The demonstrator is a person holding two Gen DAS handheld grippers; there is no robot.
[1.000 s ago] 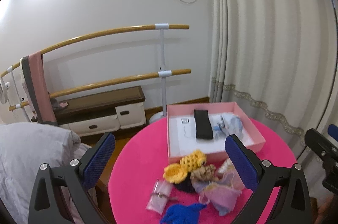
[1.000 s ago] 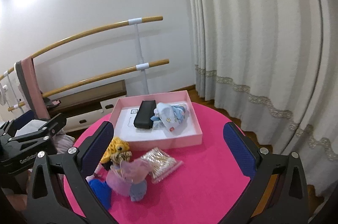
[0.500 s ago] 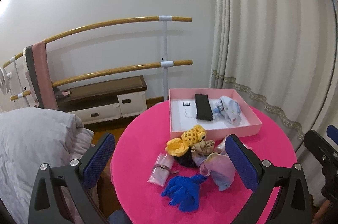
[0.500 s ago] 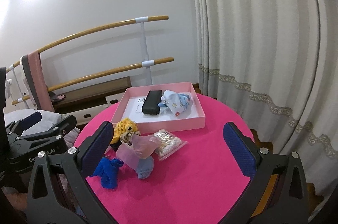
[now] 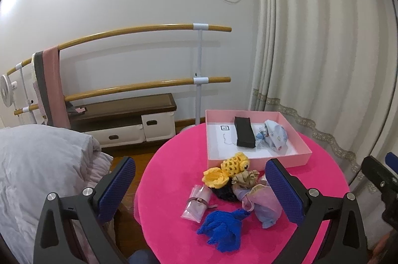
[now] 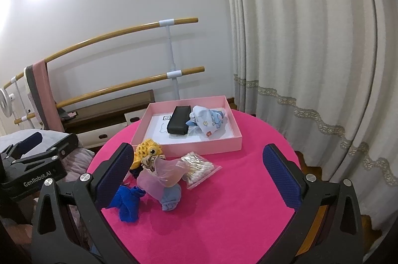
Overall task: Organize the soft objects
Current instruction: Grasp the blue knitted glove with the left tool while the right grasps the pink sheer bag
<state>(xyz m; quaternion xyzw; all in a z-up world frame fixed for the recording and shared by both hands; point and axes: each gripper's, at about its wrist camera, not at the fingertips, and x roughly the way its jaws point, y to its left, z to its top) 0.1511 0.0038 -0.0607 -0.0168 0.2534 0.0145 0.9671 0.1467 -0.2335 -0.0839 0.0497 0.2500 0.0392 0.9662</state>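
A pink box (image 5: 258,160) (image 6: 189,148) stands at the far side of the round pink table (image 5: 171,226) (image 6: 223,214). It holds a black folded item (image 5: 245,131) (image 6: 179,123) and a pale blue printed cloth (image 5: 274,137) (image 6: 210,121). In front of it lies a heap: yellow crochet pieces (image 5: 225,169) (image 6: 148,152), a blue cloth (image 5: 221,230) (image 6: 126,203), a pink-lilac pouch (image 5: 263,201) (image 6: 161,179), a clear packet (image 5: 197,200). My left gripper (image 5: 200,189) is open above the heap. My right gripper (image 6: 196,177) is open over the table.
A clear bag of cotton swabs (image 6: 199,169) lies beside the heap. Wooden ballet bars (image 5: 149,86) and a low cabinet (image 5: 124,119) stand behind the table. A grey duvet (image 5: 37,177) is at the left, curtains (image 6: 311,52) at the right.
Both grippers have pulled back and up from the table, so more of the table and the heap shows. Both stay open and empty.
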